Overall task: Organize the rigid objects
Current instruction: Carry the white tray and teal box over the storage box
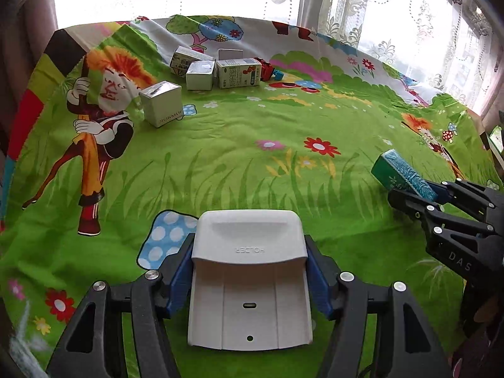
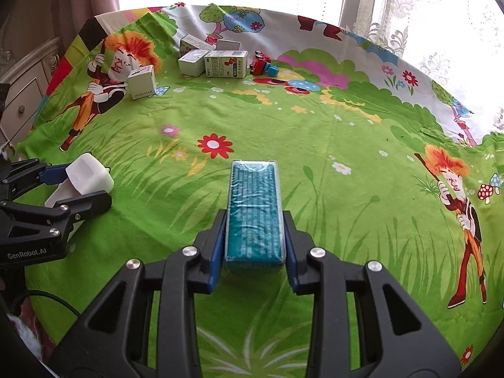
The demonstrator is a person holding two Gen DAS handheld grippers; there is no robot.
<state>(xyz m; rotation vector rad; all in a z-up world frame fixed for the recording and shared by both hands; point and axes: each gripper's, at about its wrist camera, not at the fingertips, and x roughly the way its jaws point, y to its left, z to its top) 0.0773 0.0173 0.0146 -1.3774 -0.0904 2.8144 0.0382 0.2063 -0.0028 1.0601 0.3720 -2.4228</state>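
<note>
My left gripper (image 1: 250, 271) is shut on a white plastic holder (image 1: 249, 252) above the green cartoon cloth; the holder also shows at the left of the right wrist view (image 2: 85, 179). My right gripper (image 2: 253, 252) is shut on a teal wrapped box (image 2: 253, 208), which also shows at the right of the left wrist view (image 1: 400, 173). At the far side stands a group of boxes: a white box (image 1: 162, 104), a silver-topped box (image 1: 200, 75), a green-and-white carton (image 1: 239, 74) and another carton (image 1: 184, 58). A red toy car (image 1: 264, 67) lies next to them.
The cloth (image 1: 283, 163) covers the whole surface and falls off at the far and right edges. A lace curtain and window (image 1: 378, 6) stand behind. A white drawer cabinet (image 2: 22, 94) is at the left.
</note>
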